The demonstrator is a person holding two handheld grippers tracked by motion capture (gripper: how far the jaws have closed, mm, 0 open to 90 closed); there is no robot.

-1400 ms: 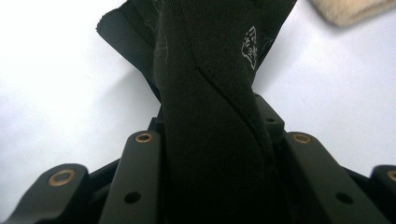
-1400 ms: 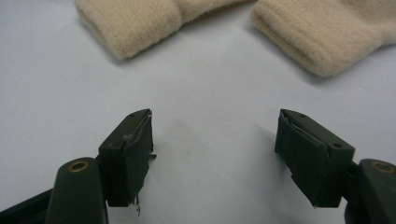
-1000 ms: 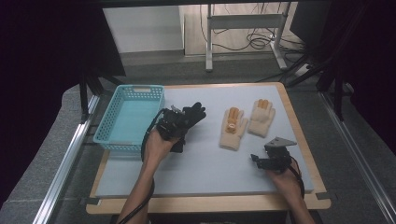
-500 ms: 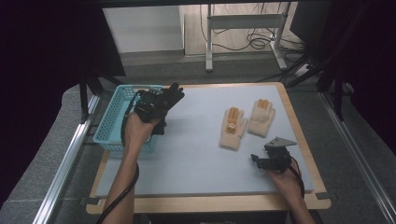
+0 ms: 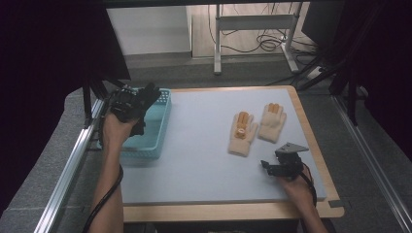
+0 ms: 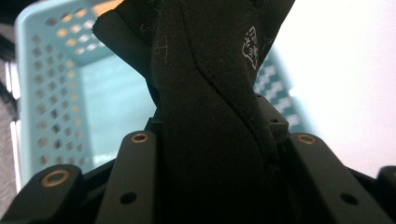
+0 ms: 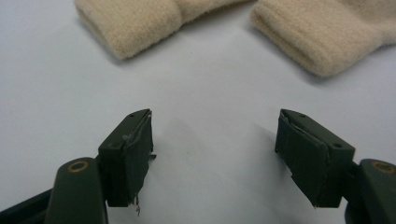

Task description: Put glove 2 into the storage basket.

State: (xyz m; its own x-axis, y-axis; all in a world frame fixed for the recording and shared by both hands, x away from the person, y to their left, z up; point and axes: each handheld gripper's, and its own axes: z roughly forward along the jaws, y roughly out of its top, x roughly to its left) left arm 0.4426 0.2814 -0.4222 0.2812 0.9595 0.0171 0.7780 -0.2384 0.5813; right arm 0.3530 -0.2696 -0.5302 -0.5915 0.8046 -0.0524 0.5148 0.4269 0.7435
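On black glove [image 6: 210, 116], small unreadable logo [image 6: 251, 44]

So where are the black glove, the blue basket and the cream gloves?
black glove [image 6: 210, 116], left gripper view, its middle.
blue basket [image 5: 154, 141], high view, its right wall.
cream gloves [image 5: 242, 133], high view, left one's palm.

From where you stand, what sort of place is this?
Probably a lab bench for recording handling work: a wooden-edged table with a pale grey mat, bare metal framing rails alongside, and loose cables on the floor behind.
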